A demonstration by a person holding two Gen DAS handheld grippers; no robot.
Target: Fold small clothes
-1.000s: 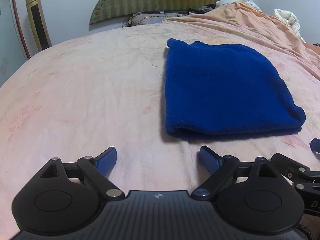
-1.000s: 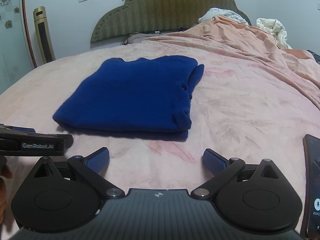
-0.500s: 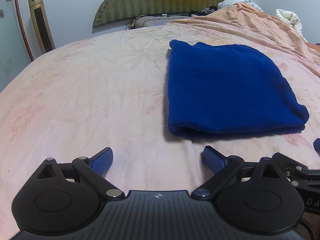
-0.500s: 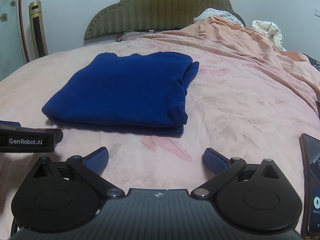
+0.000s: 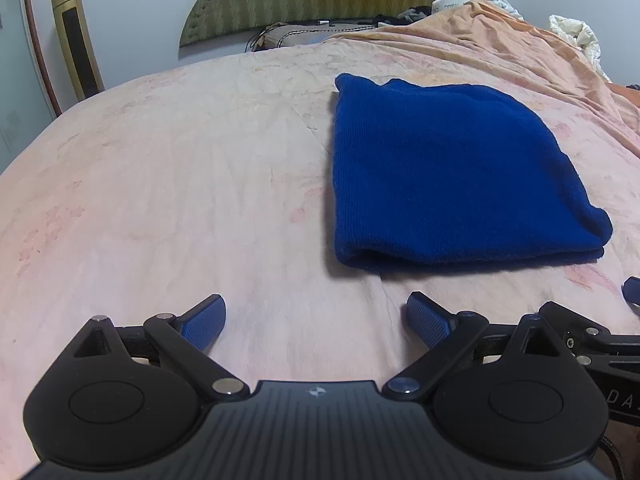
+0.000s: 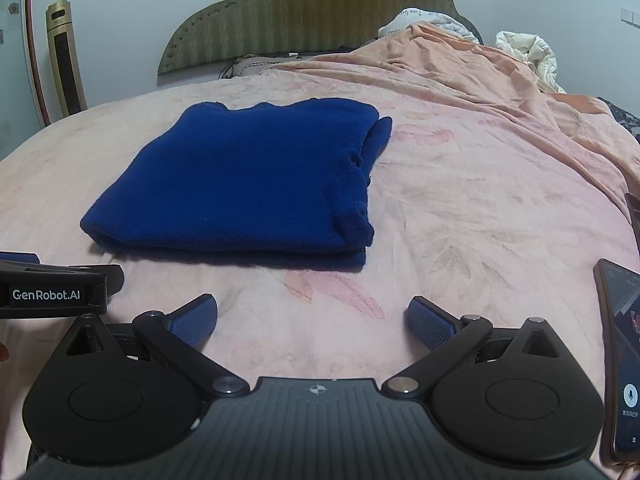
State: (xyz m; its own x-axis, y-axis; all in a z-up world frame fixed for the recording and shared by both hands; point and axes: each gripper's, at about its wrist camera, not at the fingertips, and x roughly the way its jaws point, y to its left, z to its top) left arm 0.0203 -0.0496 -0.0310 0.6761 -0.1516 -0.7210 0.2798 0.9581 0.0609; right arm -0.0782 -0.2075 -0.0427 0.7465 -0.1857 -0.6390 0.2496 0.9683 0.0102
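A dark blue knitted garment lies folded into a flat rectangle on the pink bed sheet. In the right wrist view the garment sits ahead and left of centre. My left gripper is open and empty, a short way in front of the fold's near left corner. My right gripper is open and empty, just short of the fold's near edge. The left gripper's body shows at the left edge of the right wrist view.
A phone with a lit screen lies on the bed at the right. A rumpled orange blanket and white bedding pile up at the back right. A green headboard and a gold tower fan stand behind.
Both grippers have drawn back slightly from the folded garment. Both stay open. The garment has not moved.
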